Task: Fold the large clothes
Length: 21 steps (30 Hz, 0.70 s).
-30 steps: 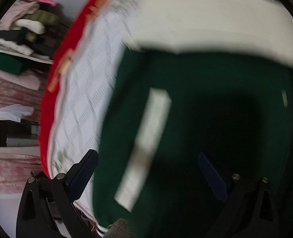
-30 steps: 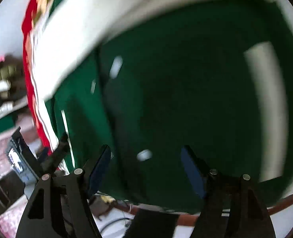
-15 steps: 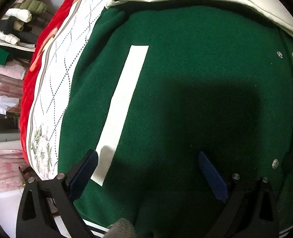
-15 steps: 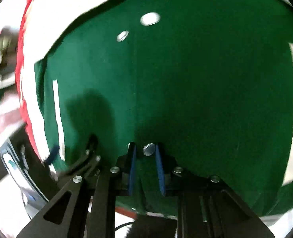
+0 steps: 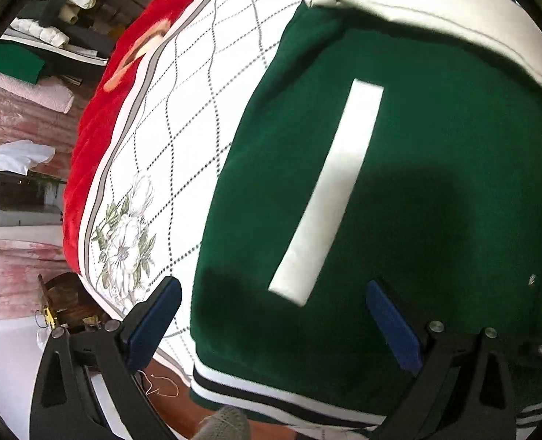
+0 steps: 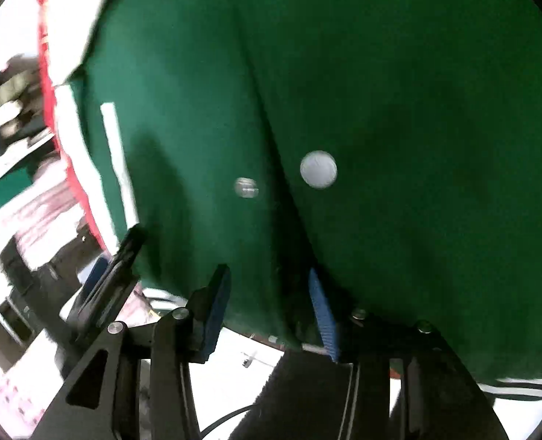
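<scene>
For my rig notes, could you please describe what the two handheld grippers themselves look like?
Both match: the left gripper and right gripper have matte black angular linkage frames with triangular cutouts, round silver pivot screws, and flat blue pads lining the fingers. No cables, markings or sleeves are clearly identifiable.

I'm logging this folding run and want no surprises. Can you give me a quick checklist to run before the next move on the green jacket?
1. Left gripper open: ok, pads wide apart above the green jacket.
2. Right gripper free of fabric: cannot tell, jaws part open at the front opening edge.
3. Jacket lies flat on the quilted bedspread: ok.
4. White sleeve folded across the top: ok.
5. Striped hem visible: ok.
6. Snap button fastened: not ok.
</scene>
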Each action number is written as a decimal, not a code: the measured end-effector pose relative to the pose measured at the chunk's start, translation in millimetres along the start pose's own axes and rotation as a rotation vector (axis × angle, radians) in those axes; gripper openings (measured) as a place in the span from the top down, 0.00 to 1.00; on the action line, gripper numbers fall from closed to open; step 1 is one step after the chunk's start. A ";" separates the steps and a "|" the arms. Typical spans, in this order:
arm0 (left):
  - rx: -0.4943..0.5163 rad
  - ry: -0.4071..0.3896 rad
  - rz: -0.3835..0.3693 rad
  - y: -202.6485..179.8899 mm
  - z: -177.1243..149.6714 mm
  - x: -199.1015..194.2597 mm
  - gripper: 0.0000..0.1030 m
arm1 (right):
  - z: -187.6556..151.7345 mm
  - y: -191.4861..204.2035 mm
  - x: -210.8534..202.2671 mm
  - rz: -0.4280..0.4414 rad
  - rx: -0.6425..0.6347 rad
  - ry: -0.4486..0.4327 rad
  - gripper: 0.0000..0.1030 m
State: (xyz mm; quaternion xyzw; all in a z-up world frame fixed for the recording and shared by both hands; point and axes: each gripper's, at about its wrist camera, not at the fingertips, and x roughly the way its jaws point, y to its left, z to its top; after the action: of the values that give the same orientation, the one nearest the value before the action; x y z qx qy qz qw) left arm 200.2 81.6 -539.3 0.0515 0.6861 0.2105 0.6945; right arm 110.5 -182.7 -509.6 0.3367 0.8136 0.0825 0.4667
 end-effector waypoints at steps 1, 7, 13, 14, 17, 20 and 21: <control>0.008 -0.001 0.004 0.9 -1.4 0.2 0.00 | -1.1 -0.1 6.4 0.002 0.009 -0.012 0.55; 0.037 -0.025 -0.004 4.0 -4.8 -9.4 0.00 | -22.1 15.8 -25.1 -0.054 -0.023 -0.138 0.94; 0.037 -0.032 -0.033 0.6 -1.3 -20.1 0.00 | -11.2 7.0 -26.3 -0.125 -0.007 -0.108 0.93; 0.035 -0.035 -0.036 2.7 2.0 -20.6 0.00 | -10.4 9.0 -30.5 -0.109 -0.010 -0.092 0.87; 0.025 -0.082 -0.004 6.7 19.2 -25.0 0.00 | -25.1 2.8 -64.1 -0.105 -0.072 -0.146 0.56; 0.027 -0.137 0.062 10.8 52.4 -14.9 0.00 | -35.0 12.2 -89.8 -0.099 -0.102 -0.282 0.23; 0.031 -0.155 0.083 10.0 66.9 -8.8 0.00 | -36.8 7.5 -99.7 -0.119 -0.107 -0.328 0.23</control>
State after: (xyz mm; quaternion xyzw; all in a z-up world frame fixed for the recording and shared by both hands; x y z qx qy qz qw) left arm 263.5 102.0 -523.9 0.1071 0.6307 0.2239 0.7353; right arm 117.6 -232.7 -415.8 0.2715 0.7395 0.0416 0.6145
